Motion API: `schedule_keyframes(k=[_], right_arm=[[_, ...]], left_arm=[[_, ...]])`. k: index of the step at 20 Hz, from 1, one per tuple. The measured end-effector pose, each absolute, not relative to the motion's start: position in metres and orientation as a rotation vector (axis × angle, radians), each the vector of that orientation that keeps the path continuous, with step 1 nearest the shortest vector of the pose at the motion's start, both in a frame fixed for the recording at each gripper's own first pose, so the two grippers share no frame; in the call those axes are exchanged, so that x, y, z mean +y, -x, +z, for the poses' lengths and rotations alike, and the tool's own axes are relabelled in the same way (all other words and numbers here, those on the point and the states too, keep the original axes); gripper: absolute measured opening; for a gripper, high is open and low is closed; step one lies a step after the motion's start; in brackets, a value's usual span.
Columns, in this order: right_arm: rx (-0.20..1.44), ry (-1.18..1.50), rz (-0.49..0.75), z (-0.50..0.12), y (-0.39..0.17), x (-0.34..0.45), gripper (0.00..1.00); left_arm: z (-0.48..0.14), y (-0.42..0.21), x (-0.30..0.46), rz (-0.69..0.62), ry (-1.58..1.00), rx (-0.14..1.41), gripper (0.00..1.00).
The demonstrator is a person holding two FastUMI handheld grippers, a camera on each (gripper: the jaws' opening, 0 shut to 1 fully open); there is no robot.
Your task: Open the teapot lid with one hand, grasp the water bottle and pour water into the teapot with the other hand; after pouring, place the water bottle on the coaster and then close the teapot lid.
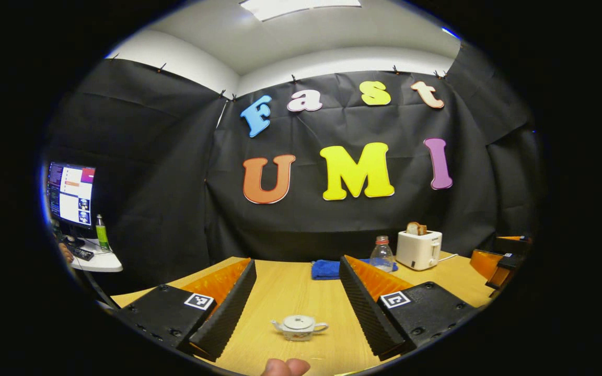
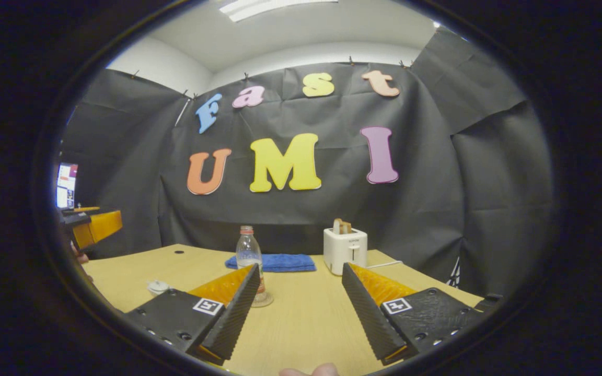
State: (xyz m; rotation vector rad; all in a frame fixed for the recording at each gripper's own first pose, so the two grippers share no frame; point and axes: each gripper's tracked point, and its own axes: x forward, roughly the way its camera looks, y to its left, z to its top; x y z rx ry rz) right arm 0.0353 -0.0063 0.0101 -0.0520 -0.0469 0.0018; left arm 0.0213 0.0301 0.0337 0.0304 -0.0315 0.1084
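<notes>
Teapot (image 1: 299,327) seen close ahead of left tongs (image 1: 296,313), centred between wide-spread fingers, nothing held; lid seated, spout pointed left, handle right in left gripper view. Left tongs judged nearer for lid. Water bottle (image 2: 249,256) seen farther out on surface (image 2: 306,318), upright, ahead-left of right tongs (image 2: 301,313), likewise spread, empty.
</notes>
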Motion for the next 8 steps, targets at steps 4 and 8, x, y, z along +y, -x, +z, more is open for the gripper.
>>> schedule_keyframes(k=[4, 8], right_arm=[[-0.063, 0.085, 0.005, 0.009, -0.011, -0.008, 0.96], [-0.08, 0.093, 0.017, 0.012, 0.009, 0.004, 0.93]], left_arm=[[0.033, 0.0, 0.002, 0.06, -0.087, -0.053, 0.99], [0.026, 0.015, -0.007, 0.052, -0.034, -0.052, 0.99]])
